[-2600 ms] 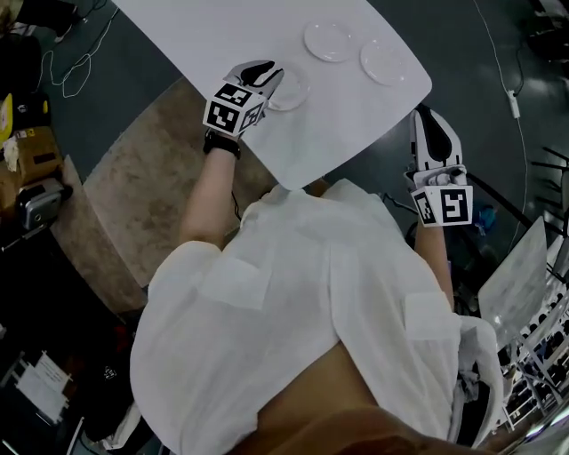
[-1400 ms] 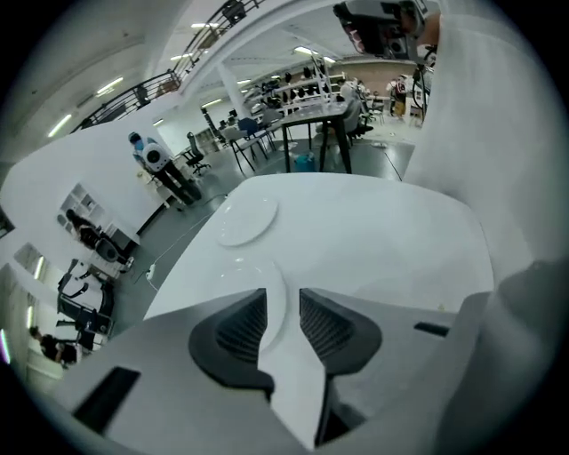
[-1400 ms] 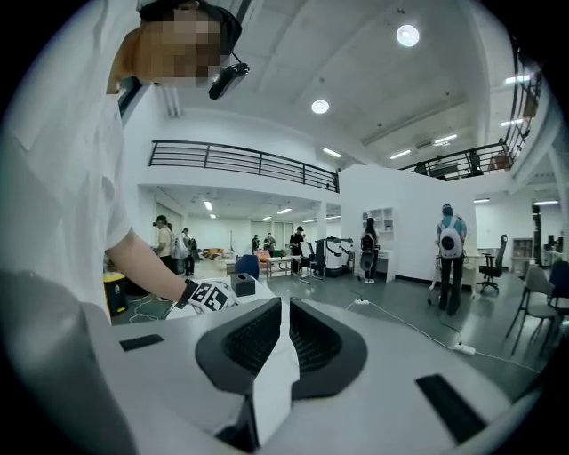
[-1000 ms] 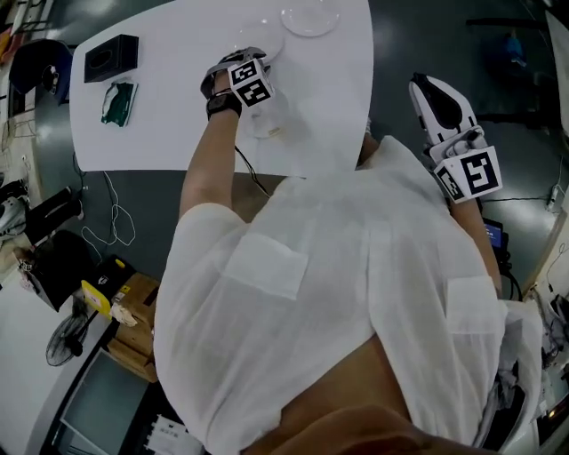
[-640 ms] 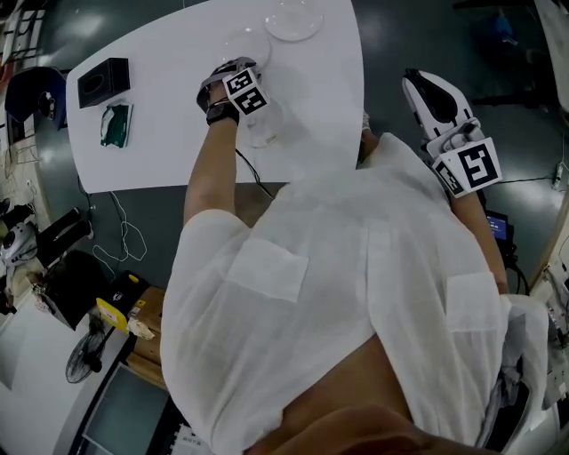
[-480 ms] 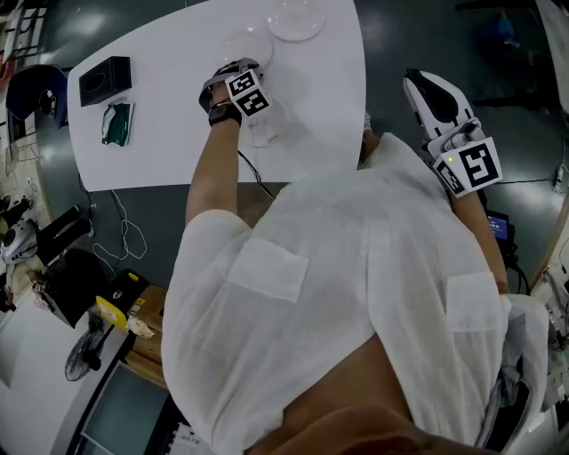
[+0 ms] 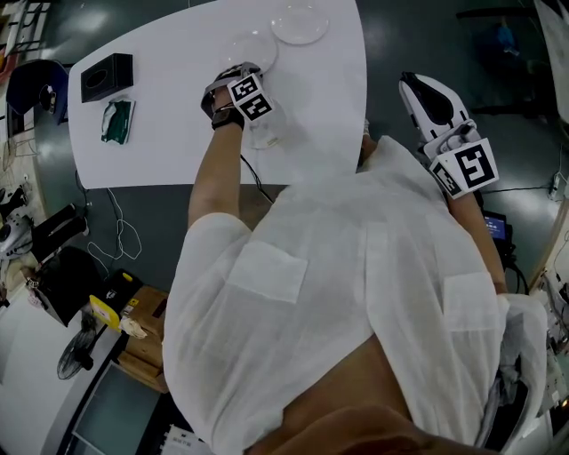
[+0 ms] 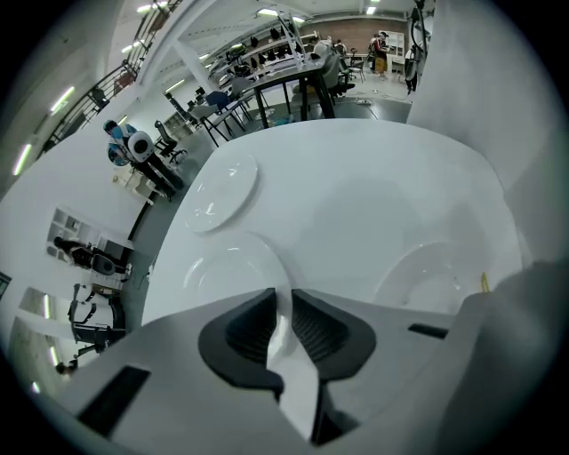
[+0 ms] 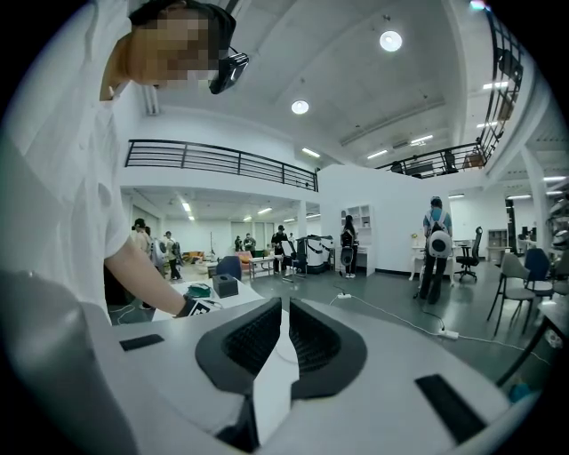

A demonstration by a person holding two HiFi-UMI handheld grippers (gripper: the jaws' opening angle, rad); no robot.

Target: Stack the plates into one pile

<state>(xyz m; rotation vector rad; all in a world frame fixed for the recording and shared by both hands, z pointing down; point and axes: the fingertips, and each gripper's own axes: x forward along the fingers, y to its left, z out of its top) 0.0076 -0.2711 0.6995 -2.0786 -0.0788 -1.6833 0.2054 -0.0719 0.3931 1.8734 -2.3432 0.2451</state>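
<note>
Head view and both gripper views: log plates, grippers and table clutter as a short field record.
plates: far plate, middle plate, near plate; all apart, none stacked
left gripper: jaws have just been closing, on the middle plate's rim
right gripper: shut, empty, off the table
others: black box, green item

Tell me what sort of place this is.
Probably a large open lab or workshop hall: a mezzanine railing, rows of workbenches, and a cable trailing across the floor.
</note>
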